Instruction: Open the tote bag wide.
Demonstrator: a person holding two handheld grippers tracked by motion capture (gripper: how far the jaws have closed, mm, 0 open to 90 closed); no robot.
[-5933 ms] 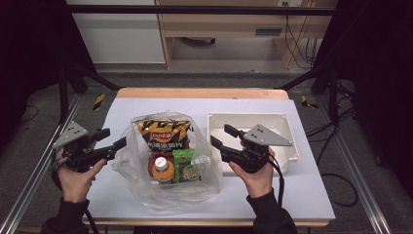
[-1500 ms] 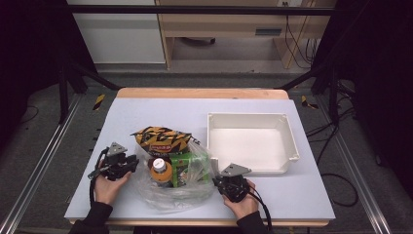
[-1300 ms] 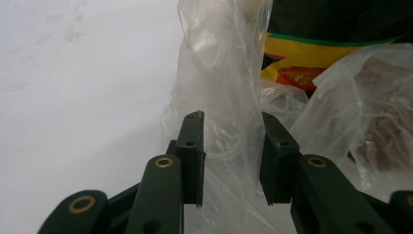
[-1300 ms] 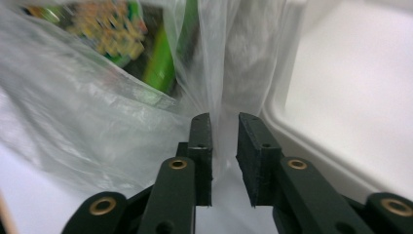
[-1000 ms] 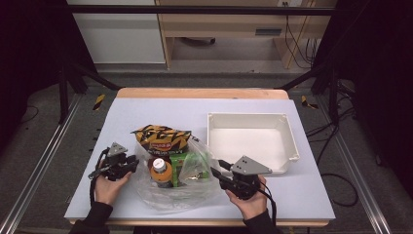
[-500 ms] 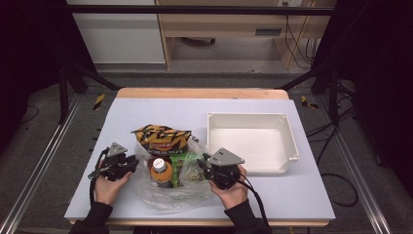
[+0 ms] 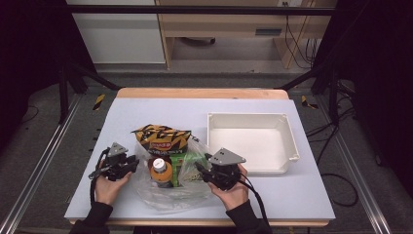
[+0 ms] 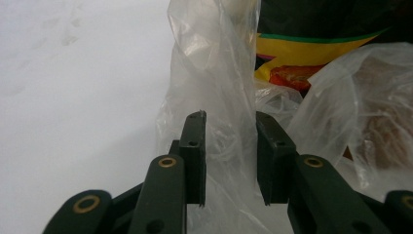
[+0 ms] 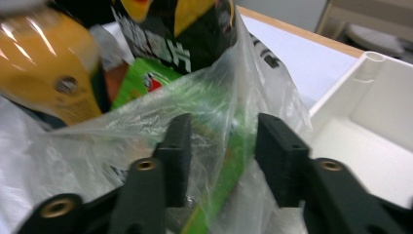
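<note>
A clear plastic bag (image 7: 165, 197) lies on the white table. It holds a black and yellow chip bag (image 7: 163, 139), an orange bottle (image 7: 159, 169) and a green packet (image 7: 187, 163). My left gripper (image 7: 134, 165) is at the bag's left edge. In the left gripper view its jaws (image 8: 229, 122) stand apart, with loose bag film (image 8: 214, 73) between them. My right gripper (image 7: 200, 170) is at the bag's right edge. Its jaws (image 9: 221, 131) have just been opening, and film hangs slack in the gap in front of the green packet (image 9: 141, 83) and the bottle (image 9: 44, 73).
A white tray (image 7: 292, 141) stands empty just right of the bag, and its corner (image 9: 372, 61) shows close to my right gripper. Bare table lies behind the bag and to its left. The near table edge runs just under both hands.
My right gripper moved left from the open table onto the bag's right edge and stopped there. The left gripper has stayed at the bag's left edge.
</note>
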